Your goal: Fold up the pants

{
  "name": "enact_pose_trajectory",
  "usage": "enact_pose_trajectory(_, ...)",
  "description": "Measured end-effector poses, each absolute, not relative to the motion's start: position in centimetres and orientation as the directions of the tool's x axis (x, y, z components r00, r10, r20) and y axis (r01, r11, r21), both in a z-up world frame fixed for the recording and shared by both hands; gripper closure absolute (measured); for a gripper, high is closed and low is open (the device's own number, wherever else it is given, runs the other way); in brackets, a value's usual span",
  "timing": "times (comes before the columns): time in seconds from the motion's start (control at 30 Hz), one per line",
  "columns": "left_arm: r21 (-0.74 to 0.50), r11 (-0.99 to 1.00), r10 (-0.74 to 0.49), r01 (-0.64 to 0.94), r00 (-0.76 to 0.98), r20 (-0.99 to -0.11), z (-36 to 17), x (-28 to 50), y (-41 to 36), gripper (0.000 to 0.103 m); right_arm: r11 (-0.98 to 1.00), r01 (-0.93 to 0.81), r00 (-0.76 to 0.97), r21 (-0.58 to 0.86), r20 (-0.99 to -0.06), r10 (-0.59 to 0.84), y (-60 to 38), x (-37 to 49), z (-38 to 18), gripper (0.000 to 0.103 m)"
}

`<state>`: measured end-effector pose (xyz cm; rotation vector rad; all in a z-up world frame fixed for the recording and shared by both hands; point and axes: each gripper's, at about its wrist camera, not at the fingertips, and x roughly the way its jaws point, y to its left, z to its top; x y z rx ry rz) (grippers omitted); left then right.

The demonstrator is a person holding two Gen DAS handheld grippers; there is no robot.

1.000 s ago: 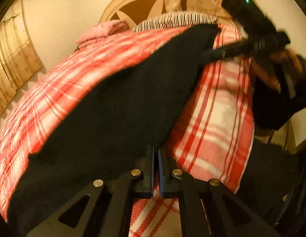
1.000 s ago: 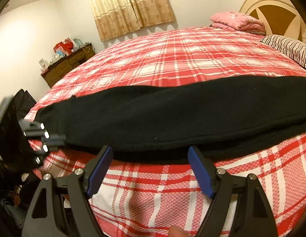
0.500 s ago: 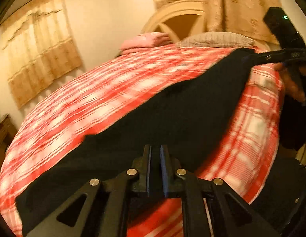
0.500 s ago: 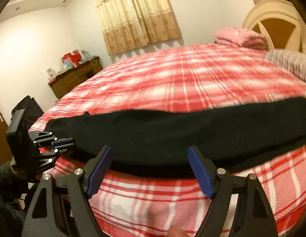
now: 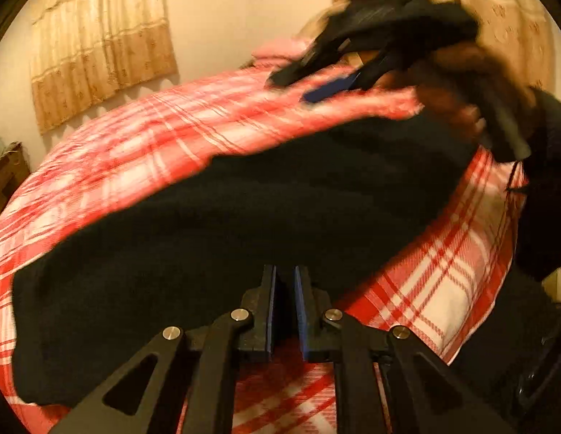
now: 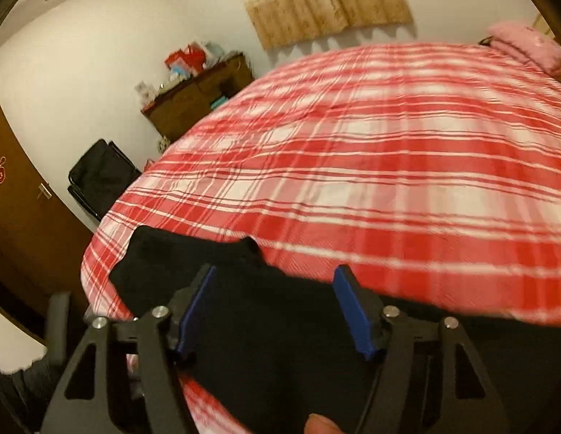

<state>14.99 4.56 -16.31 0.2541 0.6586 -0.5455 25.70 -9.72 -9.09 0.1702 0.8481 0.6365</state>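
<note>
So the black pants [image 5: 244,224] are lying in one long dark strip along the near edge of the bed [image 6: 352,166], on the red and white plaid cover. Looks like they've already been doubled lengthwise, leg on leg, though honestly the fabric is so dark I can't pick out a seam or a crease to be sure. One end of the strip sits near the foot corner of the bed, the corner closest to the wooden dresser [image 6: 197,97].

What's clearly not done: the strip is at full length. To my eye the crosswise folds are all still to come, so I'd call this maybe a third of the way.

Left gripper [image 5: 283,289] is over the pants at the bed's edge, fingers nearly together with just a slim gap showing. I can't tell if any cloth is pinched in there; nothing shows between the pads.

Right gripper [image 6: 276,307] is over the pants near that foot end, fingers apart and closing at this moment, with cloth below and between them but the pads not on it yet. The left view is pretty blurry where it catches that gripper over the bed.

Pink pillow [image 6: 526,43] sits at the head of the bed, well away from the pants.
</note>
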Motion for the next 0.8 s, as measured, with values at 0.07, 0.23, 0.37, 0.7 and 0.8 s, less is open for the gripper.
enact_pose_trajectory(0.07, 0.044, 0.855, -0.383, 0.516, 0.688, -0.616, -15.5, 15.4, 5.5, 0.086, 0.789, -0.467, 0.435, 0.401, -0.673, 0.599, -7.0, 27.7, -10.0, 0.034)
enact_pose_trajectory(0.23, 0.064, 0.905, -0.300, 0.420, 0.738, -0.604, -15.5, 16.9, 6.6, 0.046, 0.773, -0.465, 0.348, 0.432, -0.713, 0.609, -2.8, 30.7, -12.3, 0.042)
enact_pose_trajectory(0.37, 0.041, 0.925, -0.260, 0.378, 0.707, -0.658, -17.1, 18.0, 7.2, 0.046, 0.758, -0.393, 0.248, 0.520, -0.734, 0.632, -2.1, 32.3, -14.7, 0.073)
enact_pose_trajectory(0.7, -0.019, 0.931, -0.286, 0.364, 0.697, -0.658, -17.7, 18.1, 7.9, 0.041, 0.738, -0.310, 0.284, 0.600, -0.682, 0.674, -3.4, 33.5, -14.3, 0.098)
enact_pose_trajectory(0.8, -0.013, 0.933, -0.279, 0.360, 0.698, -0.659, -17.7, 18.0, 7.7, 0.040, 0.759, -0.286, 0.270, 0.585, -0.711, 0.650, -3.5, 34.0, -15.4, 0.098)
